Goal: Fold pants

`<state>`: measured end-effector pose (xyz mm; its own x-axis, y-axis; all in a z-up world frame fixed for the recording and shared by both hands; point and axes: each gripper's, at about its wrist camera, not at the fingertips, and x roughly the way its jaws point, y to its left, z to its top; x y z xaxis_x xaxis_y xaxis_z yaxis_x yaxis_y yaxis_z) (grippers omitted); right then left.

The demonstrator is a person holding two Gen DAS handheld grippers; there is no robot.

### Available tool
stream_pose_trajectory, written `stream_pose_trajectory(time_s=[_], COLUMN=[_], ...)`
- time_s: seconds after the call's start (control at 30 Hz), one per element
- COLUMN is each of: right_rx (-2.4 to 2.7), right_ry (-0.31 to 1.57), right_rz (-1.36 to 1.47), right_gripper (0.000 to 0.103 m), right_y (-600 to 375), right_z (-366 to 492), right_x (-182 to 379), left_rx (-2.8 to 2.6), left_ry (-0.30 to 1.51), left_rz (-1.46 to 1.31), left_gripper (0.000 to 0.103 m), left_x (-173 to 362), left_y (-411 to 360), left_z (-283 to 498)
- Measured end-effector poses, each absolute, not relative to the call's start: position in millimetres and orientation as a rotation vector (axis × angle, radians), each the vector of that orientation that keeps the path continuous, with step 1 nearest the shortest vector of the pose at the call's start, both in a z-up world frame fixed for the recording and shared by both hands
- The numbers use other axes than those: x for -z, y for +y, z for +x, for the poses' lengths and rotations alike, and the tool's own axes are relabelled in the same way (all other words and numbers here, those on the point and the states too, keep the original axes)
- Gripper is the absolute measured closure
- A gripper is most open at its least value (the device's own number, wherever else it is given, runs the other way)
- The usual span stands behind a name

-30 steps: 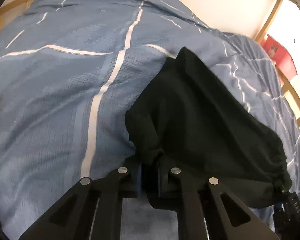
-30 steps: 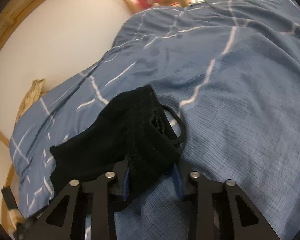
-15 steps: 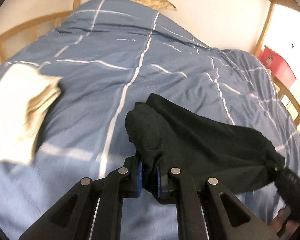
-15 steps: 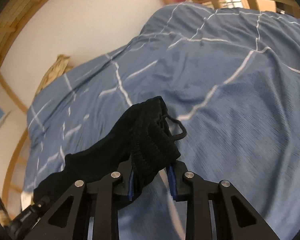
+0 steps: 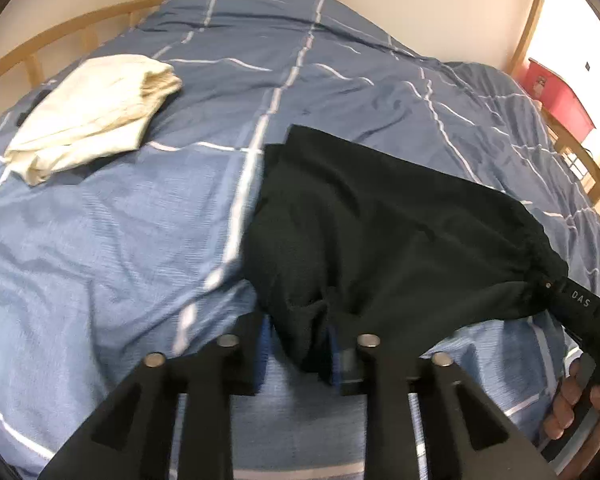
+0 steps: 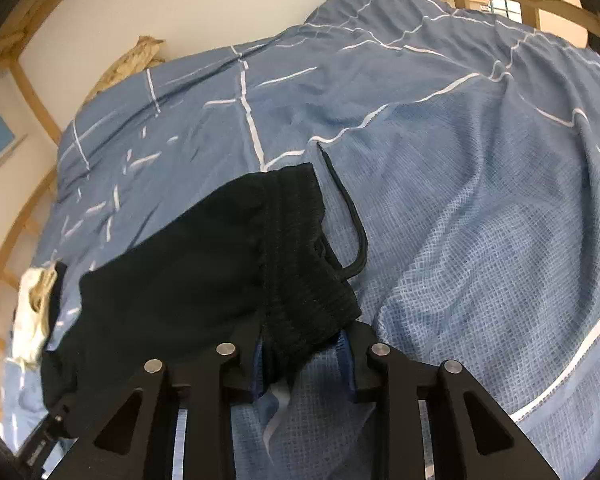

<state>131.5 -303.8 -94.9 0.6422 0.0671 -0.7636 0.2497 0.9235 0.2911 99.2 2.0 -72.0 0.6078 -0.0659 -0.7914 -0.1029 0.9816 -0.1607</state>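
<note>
Both tongs, left tongs [image 5: 300, 354] and right tongs [image 6: 304, 364], have just been opening with the black pants [image 5: 380, 232] still between them, stretched lengthwise from 1 to the other over the bed [image 5: 120, 240].

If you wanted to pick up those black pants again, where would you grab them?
Probably at the thick ribbed waistband of the black pants, coming from the near edge. It lies bunched up on the blue duvet, firmer than the thin leg cloth. The right claw already straddles it there.
</note>
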Motion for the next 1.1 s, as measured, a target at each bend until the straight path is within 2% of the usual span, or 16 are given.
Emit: stream_pose_trajectory(time_s=[0.03, 0.1, 0.2, 0.3, 0.4, 0.57, 0.77, 0.83, 1.1], right_rx=[0.122, 0.162, 0.27, 0.311, 0.269, 0.134, 0.094, 0.089, 0.125], right_ry=[0.876, 0.86, 0.802, 0.757, 0.741, 0.869, 0.944, 0.951, 0.976], right_rz=[0.381, 0.356, 0.272, 0.215, 0.156, 0.146, 0.129, 0.135, 0.113], right_gripper=[0.061, 0.045, 0.034, 0.03, 0.03, 0.03, 0.03, 0.03, 0.03], right_y=[-302, -299, -293, -290, -281, -264, -233, -227, -225], right_z=[130, 123, 107, 109, 131, 190, 225, 228, 244], right_x=[93, 85, 62, 35, 13, 12, 36, 46, 68], left_rx=[-0.03, -0.055, -0.074, -0.015, 0.1, 0.347, 0.431, 0.452, 0.464], left_ry=[0.903, 0.873, 0.826, 0.809, 0.793, 0.842, 0.914, 0.946, 0.963], left_rz=[-0.187, -0.143, -0.049, 0.015, 0.072, 0.088, 0.015, -0.001, 0.052], left_gripper=[0.063, 0.047, 0.046, 0.044, 0.044, 0.045, 0.057, 0.066, 0.068], left_x=[68, 56, 35, 19, 7, 9, 36, 48, 76], left_y=[4, 7, 14, 21, 18, 17, 35, 37, 32], left_z=[96, 88, 82, 100, 131, 196, 253, 265, 285])
